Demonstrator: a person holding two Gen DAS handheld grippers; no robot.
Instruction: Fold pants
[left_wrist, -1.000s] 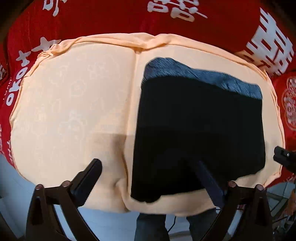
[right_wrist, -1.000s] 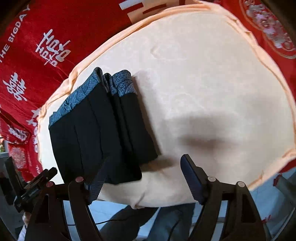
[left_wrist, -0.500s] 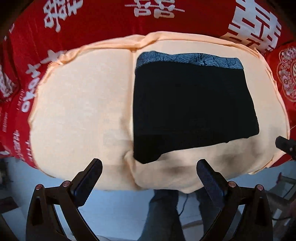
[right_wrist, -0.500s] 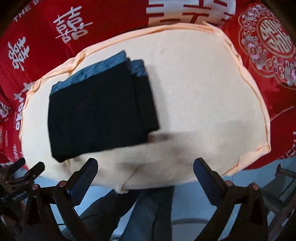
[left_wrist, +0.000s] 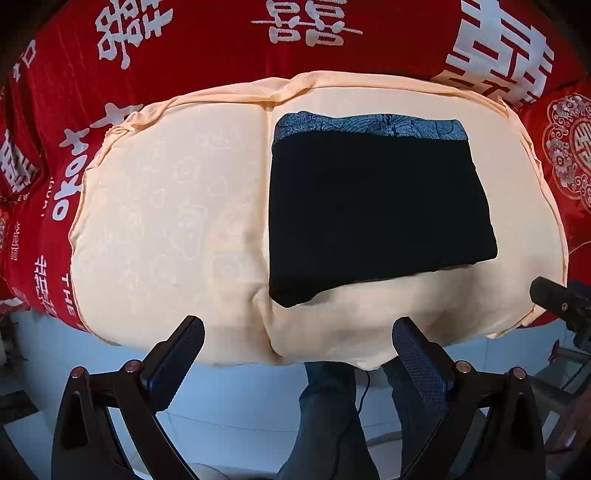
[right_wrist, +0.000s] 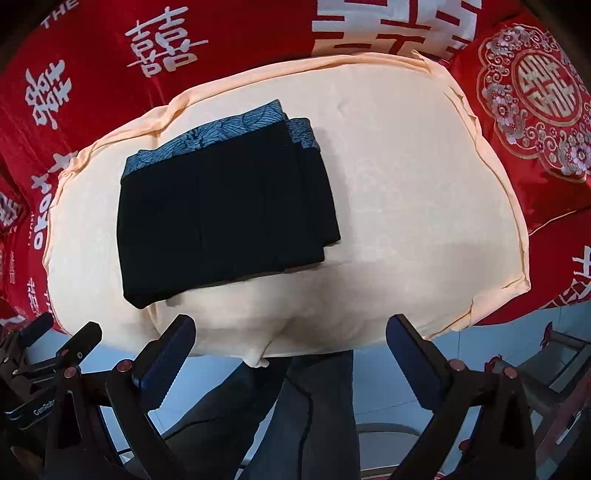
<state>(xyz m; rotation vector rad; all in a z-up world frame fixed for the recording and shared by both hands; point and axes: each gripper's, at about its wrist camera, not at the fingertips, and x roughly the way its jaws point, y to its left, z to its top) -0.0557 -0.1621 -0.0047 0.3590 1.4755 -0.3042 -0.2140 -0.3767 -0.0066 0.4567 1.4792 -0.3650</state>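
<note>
From my left wrist view, the pants (left_wrist: 376, 218) lie as a neat folded rectangle on the peach cushion (left_wrist: 166, 221); my left claw (left_wrist: 295, 354) hangs released above. The right wrist view adds stacked layers at the bundle's edge; right claw (right_wrist: 291, 350) released too. Folding looks finished.

We see the folded pants (left_wrist: 376, 210) lying on the cushion (left_wrist: 166, 221), right of its middle seam; the cushion sits on a patterned cloth (left_wrist: 221, 48) spread behind it.
</note>
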